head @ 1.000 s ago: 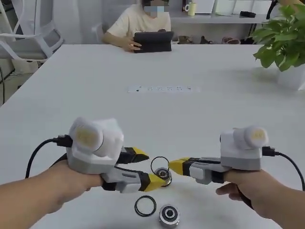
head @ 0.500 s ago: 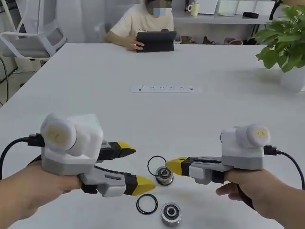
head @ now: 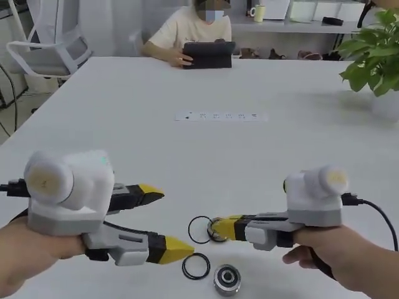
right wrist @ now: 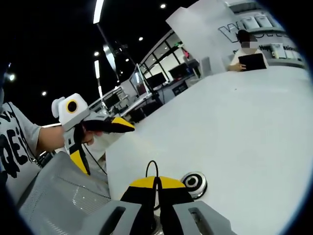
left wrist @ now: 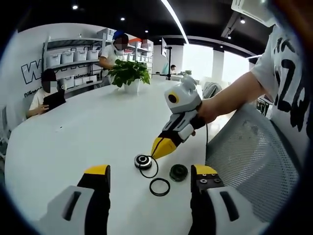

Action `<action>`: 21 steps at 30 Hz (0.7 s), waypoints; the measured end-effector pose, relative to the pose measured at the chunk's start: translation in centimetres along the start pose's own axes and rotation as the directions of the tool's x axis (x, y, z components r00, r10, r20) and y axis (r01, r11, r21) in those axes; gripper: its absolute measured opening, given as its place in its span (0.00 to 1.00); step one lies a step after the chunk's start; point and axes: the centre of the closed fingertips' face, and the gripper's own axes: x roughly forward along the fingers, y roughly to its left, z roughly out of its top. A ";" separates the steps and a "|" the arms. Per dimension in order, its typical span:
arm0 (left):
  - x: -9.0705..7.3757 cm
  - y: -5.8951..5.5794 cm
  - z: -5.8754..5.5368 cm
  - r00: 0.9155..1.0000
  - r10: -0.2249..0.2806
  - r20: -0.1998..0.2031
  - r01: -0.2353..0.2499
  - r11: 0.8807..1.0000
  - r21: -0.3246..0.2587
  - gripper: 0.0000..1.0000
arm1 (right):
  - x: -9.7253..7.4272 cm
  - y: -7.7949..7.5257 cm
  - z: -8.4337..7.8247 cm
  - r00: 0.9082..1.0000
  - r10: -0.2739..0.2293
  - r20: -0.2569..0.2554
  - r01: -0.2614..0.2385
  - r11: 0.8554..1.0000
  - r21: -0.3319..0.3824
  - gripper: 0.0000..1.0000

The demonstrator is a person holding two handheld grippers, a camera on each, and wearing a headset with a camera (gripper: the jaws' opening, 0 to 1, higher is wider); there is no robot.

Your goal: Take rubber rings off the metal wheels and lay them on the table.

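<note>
Left gripper: jaws wide apart, holding nothing, off to the side of the wheels.
Right gripper: jaws pressed together on a thin black rubber ring.
Rubber ring: at the jaw tips, against a metal wheel on the table.
Second ring: flat on the table, just beside a second wheel.

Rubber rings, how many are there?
2. One rubber ring lies flat on the table near a metal wheel. The other ring is pinched in the right claw, beside the second wheel. More may hide on the wheels.
</note>
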 end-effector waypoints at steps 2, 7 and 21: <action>-0.1 -0.1 0.0 1.000 -0.001 0.002 0.001 1.000 -0.003 0.65 | 0.1 0.2 -0.2 1.000 0.008 -0.009 -0.008 1.000 -0.001 0.00; -0.4 -0.1 0.0 1.000 0.006 -0.002 -0.006 1.000 -0.001 0.67 | 0.2 0.4 -0.8 0.999 0.021 -0.026 -0.021 1.000 0.005 0.00; -0.6 -0.2 -0.1 1.000 0.012 -0.002 -0.012 1.000 -0.013 0.69 | 1.0 1.5 -3.0 0.991 0.066 -0.118 -0.065 0.998 0.011 0.00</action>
